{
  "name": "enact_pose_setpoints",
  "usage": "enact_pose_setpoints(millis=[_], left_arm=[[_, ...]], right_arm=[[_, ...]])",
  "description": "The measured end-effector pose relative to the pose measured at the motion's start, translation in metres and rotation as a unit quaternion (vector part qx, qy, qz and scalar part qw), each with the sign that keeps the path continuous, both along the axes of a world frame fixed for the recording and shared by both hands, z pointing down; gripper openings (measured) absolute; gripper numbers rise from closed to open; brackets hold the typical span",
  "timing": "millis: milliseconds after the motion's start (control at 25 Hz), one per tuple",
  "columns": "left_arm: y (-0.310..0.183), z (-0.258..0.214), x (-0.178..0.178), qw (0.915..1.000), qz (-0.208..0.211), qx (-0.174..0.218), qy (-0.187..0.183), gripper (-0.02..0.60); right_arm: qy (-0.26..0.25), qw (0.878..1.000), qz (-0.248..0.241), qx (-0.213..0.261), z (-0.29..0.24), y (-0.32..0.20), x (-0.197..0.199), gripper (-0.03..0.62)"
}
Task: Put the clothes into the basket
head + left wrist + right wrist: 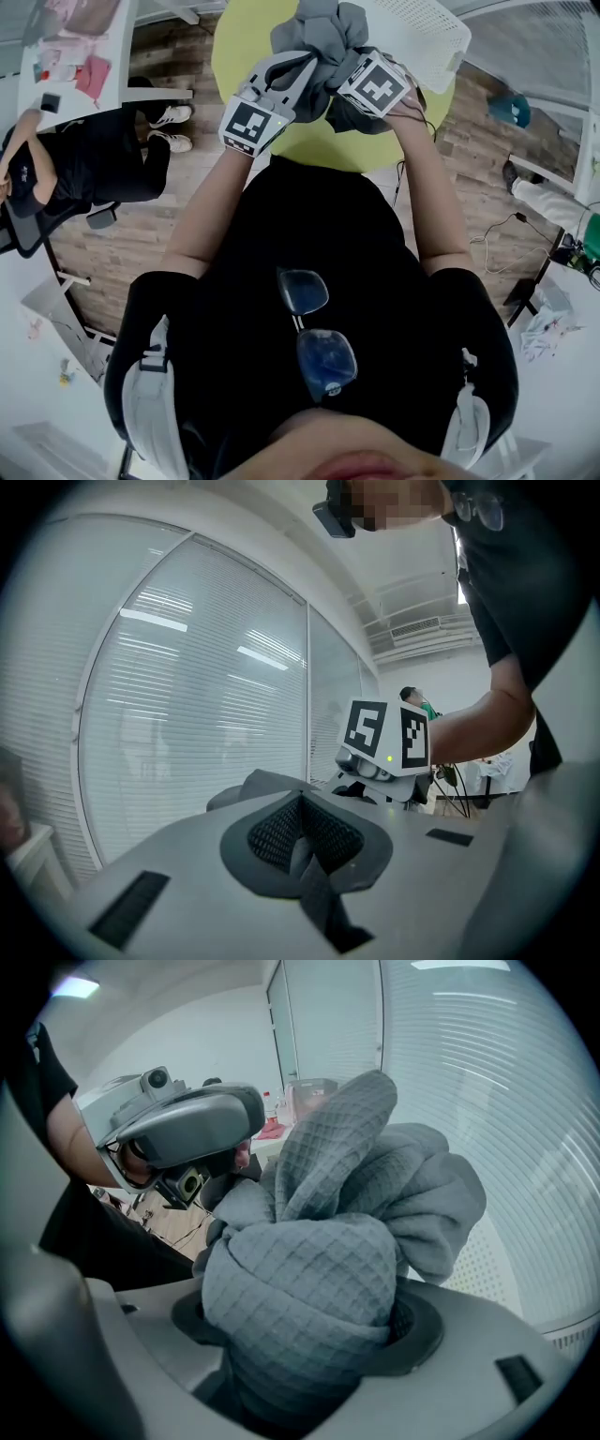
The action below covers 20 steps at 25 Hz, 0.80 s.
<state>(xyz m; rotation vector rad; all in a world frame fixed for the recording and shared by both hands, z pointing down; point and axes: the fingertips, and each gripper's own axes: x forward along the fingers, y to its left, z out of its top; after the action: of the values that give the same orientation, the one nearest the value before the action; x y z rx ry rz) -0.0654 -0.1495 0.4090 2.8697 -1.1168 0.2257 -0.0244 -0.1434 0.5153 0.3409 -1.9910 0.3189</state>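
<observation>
A bunched grey waffle-weave cloth (323,42) is held up over the round yellow-green table (239,37). My right gripper (342,73) is shut on it. In the right gripper view the cloth (319,1269) bulges thickly out from between the right gripper's (309,1340) pads. My left gripper (302,80) sits close against the cloth's left side. In its own view the left gripper (305,841) has its dark pads meeting. A dark strip lies in the seam, and I cannot tell whether it is cloth. The white perforated basket (422,33) stands just behind the cloth on the table.
A seated person in dark clothes (84,159) is at the left on the wood floor. A white table with pink items (75,47) stands at the far left. Cables (497,234) and white furniture lie at the right. Tall blinds (187,714) fill the wall.
</observation>
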Motion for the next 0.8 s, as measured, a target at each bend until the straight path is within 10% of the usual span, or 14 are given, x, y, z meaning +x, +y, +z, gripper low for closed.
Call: enact_pose_setpoints(millis=[800], left_arm=[[-0.056, -0.046, 0.079, 0.9988, -0.024, 0.042, 0.01, 0.009]], right_arm=[[0.025, 0.996, -0.011, 0.09, -0.075, -0.103, 0.1, 0.384]])
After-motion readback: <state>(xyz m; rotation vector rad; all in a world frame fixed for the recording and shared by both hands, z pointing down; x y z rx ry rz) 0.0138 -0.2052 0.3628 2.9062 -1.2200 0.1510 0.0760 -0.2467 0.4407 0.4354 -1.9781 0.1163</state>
